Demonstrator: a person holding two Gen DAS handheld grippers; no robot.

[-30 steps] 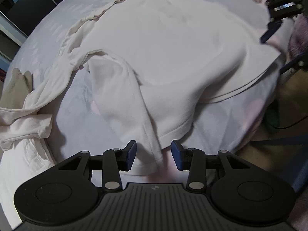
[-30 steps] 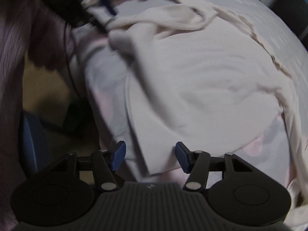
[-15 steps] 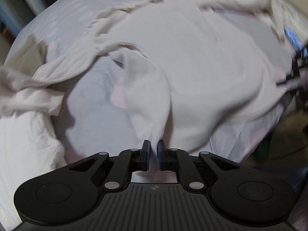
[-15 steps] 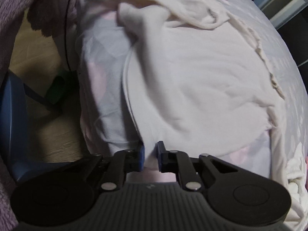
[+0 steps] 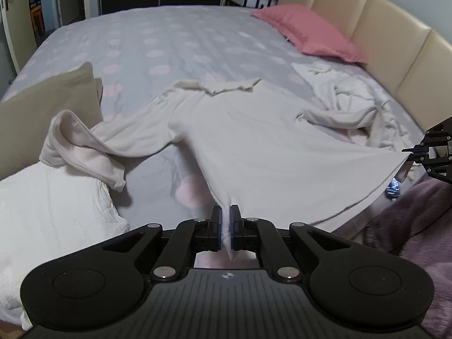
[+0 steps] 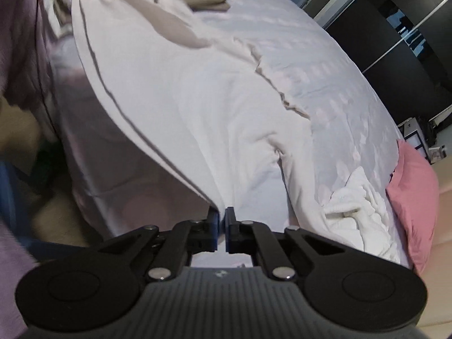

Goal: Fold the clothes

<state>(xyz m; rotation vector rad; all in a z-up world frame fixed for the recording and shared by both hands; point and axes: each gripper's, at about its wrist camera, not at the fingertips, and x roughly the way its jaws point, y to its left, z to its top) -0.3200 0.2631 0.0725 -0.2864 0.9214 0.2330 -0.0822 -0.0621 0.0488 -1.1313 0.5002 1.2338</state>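
1. My left jaws are clenched on one bottom corner of the cream top; a tuft of its hem sticks out between the blue pads and hangs behind them.

2. My right jaws are clamped on the other bottom corner. The cloth enters the slit between those pads, and from the left view the hem runs taut to that tool at the far right edge.

3. Both pairs have just been closing, each with fabric between them, and now they grip.

4. The top lies ahead of my jaws on the bed, collar at the far end. One sleeve trails off to the left of my left jaws over a white bundle; the other sleeve runs to the right toward crumpled white laundry.

5. I judge this the start of the fold: the hem is raised off the mattress and stretched between my two grips, while the shoulders rest on the sheet.

6. The next move, as I read it, calls for carrying both corners forward together toward the collar, level with each other, so the body doubles over evenly.

7. The sleeves are spread out sideways, so they may need tucking in, or the fold comes out lumpy.
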